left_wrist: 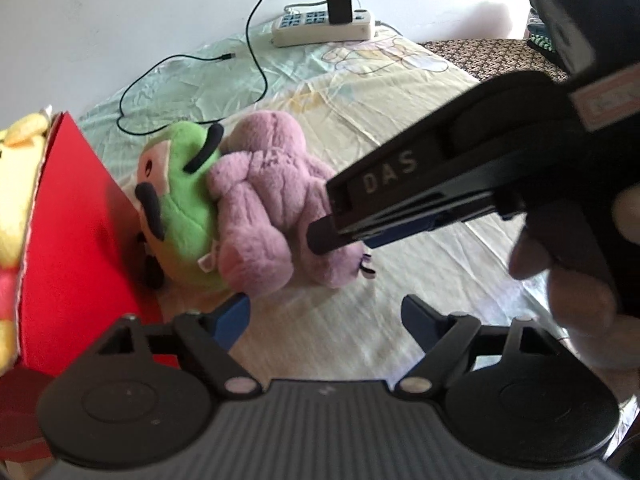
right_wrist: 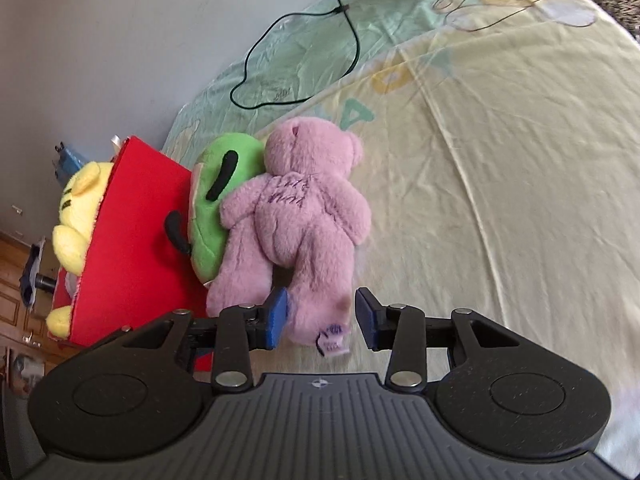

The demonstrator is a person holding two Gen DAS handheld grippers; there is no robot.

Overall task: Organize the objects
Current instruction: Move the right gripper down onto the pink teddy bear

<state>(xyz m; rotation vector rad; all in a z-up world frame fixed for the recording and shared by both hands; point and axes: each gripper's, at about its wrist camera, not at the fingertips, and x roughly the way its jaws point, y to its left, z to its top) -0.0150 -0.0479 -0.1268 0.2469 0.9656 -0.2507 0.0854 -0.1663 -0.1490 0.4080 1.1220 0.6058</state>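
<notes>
A purple teddy bear [right_wrist: 304, 220] lies face down on the bed sheet [right_wrist: 500, 160], pressed against a green plush [right_wrist: 216, 200]. The green plush leans on a red box [right_wrist: 132, 240] that holds a yellow plush [right_wrist: 80, 208]. My right gripper [right_wrist: 322, 316] is open, its blue pads straddling the bear's right leg near the foot tag. In the left wrist view my left gripper [left_wrist: 326, 320] stands open and empty over the sheet, just in front of the bear [left_wrist: 264, 200] and beside the red box [left_wrist: 68, 240]. The right gripper [left_wrist: 328, 232] comes in from the right, a hand behind it.
A white power strip [left_wrist: 324, 28] with a black charger sits at the far end of the bed by the wall. A black cable [left_wrist: 256, 60] loops over the sheet behind the toys. Patterned fabric [left_wrist: 480, 56] lies at the back right. The bed edge drops to a wooden floor [right_wrist: 12, 264] left of the box.
</notes>
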